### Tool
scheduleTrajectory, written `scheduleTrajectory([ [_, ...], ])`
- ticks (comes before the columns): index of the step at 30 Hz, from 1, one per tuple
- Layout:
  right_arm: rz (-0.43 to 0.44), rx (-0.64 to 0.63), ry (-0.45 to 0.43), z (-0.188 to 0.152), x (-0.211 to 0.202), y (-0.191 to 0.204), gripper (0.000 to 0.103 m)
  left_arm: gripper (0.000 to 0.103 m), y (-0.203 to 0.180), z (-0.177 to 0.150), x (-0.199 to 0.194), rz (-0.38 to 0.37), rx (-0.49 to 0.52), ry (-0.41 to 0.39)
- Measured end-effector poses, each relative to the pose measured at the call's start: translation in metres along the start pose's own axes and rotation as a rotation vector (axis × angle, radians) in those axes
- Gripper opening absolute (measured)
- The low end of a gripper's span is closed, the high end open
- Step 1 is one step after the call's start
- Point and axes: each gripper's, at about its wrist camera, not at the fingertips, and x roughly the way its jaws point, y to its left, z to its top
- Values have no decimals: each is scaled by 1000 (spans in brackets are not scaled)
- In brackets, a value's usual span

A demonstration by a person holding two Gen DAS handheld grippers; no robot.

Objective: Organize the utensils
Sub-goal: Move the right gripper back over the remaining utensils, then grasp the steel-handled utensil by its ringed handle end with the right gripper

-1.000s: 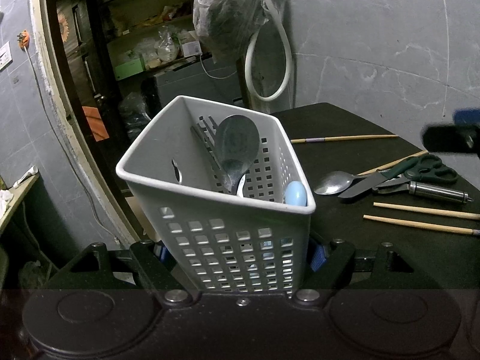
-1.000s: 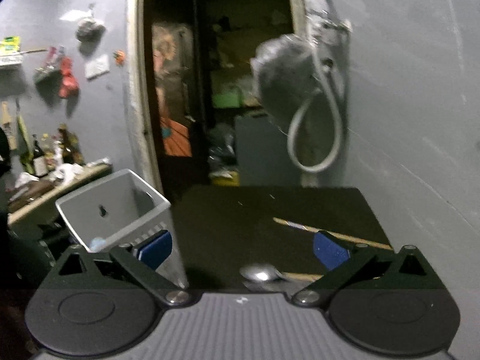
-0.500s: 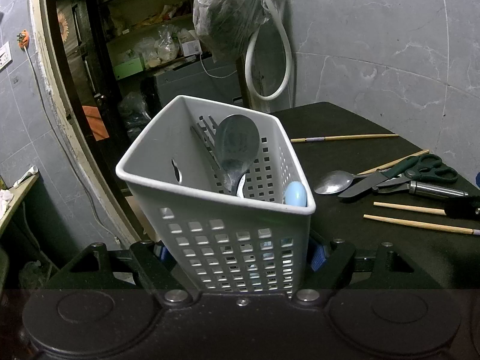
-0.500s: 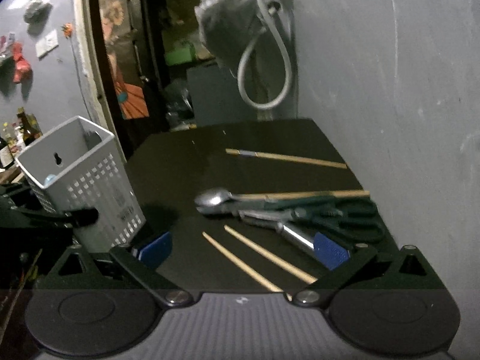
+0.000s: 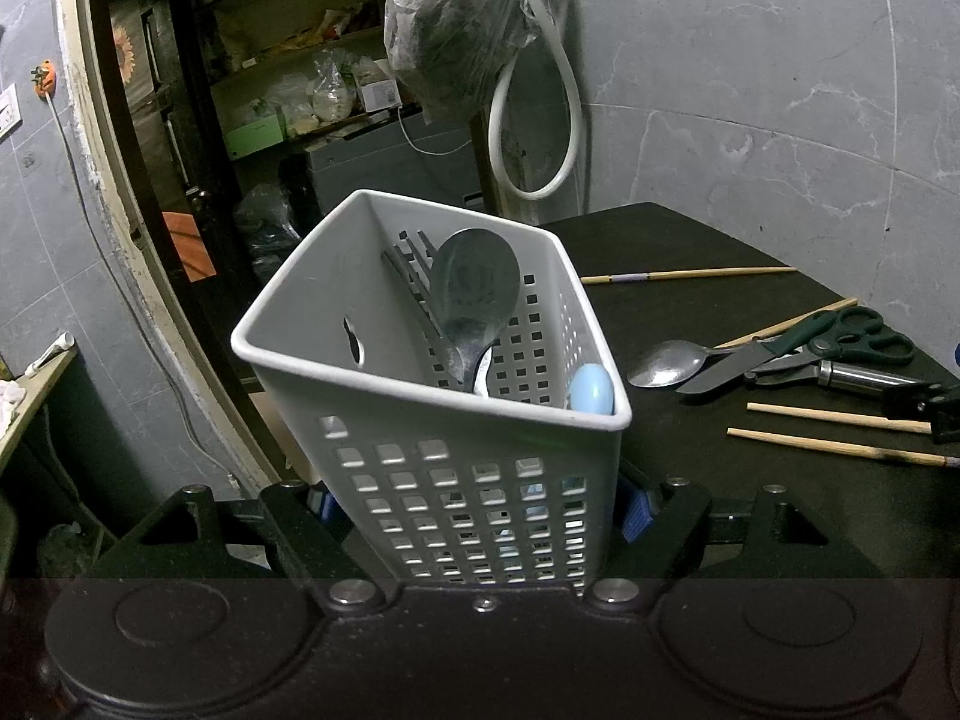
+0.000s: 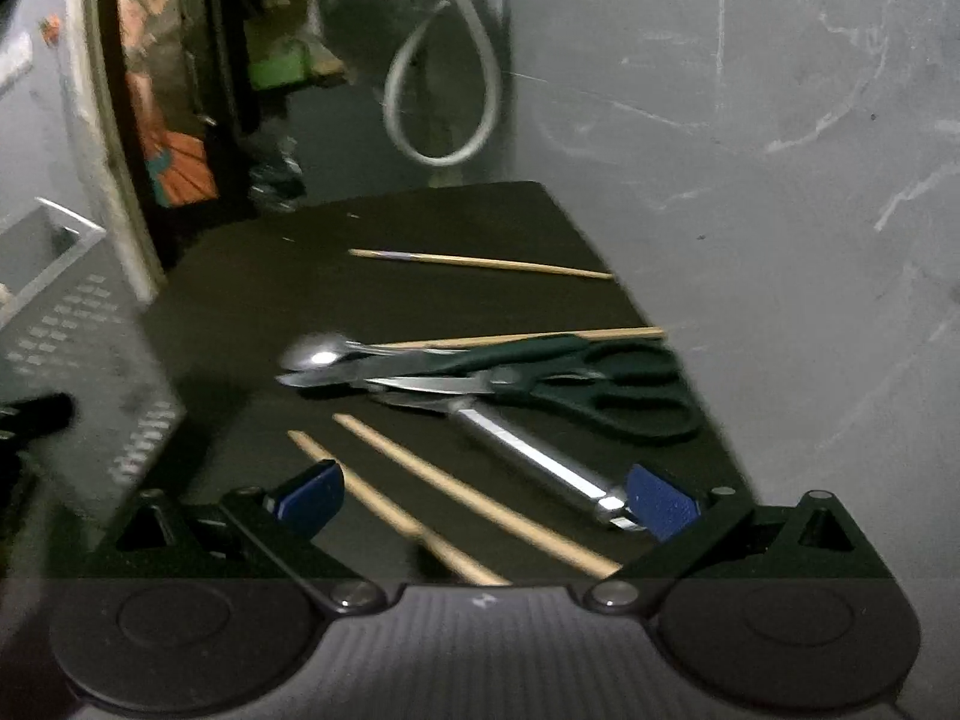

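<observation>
The left gripper [image 5: 474,498] pinches the white perforated utensil basket [image 5: 432,420] between its fingers at the counter's [image 6: 420,222] near-left edge, while the right gripper [image 6: 480,501], fingers spread and empty, hangs low over two chopsticks [image 6: 444,492]. The step in hand looks like picking up a loose chopstick. They lie flat, long axes running from near right toward the basket, so the fingers must close across one shaft.

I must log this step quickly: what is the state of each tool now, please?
Left tool: closed on the white basket, holding it.
Right tool: open, holding nothing, above the chopsticks on the table.
</observation>
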Motion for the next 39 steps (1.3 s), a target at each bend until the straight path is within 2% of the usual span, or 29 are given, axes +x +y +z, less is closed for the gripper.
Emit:
scheduleTrajectory([
  [7, -33, -4, 42, -3, 19, -11, 103, 82, 0, 0, 0, 0, 1, 0],
  [11, -42, 22, 33, -5, 24, -21, 100, 82, 0, 0, 0, 0, 1, 0],
  [16, -39, 37, 39, -5, 33, -30, 85, 82, 0, 0, 0, 0, 0, 0],
  [20, -26, 45, 61, -6, 37, -33, 78, 82, 0, 0, 0, 0, 0, 0],
  [23, 2, 69, 75, -7, 35, -34, 69, 82, 1, 0, 0, 0, 0, 1],
  [26, 6, 68, 76, -9, 31, -31, 54, 82, 1, 0, 0, 1, 0, 0],
  [27, 17, 68, 78, -9, 30, -31, 45, 82, 1, 0, 0, 1, 1, 0],
  [33, 67, 19, 85, -11, 22, -22, 29, 82, 1, 0, 0, 0, 0, 0],
  [37, 97, 11, 86, -12, 18, -19, 27, 82, 1, 0, 0, 1, 2, 0],
  [38, 109, 21, 90, -12, 18, -19, 28, 82, 1, 0, 0, 1, 2, 1],
  [39, 122, 37, 95, -12, 19, -22, 35, 82, 1, 0, 0, 0, 2, 1],
])
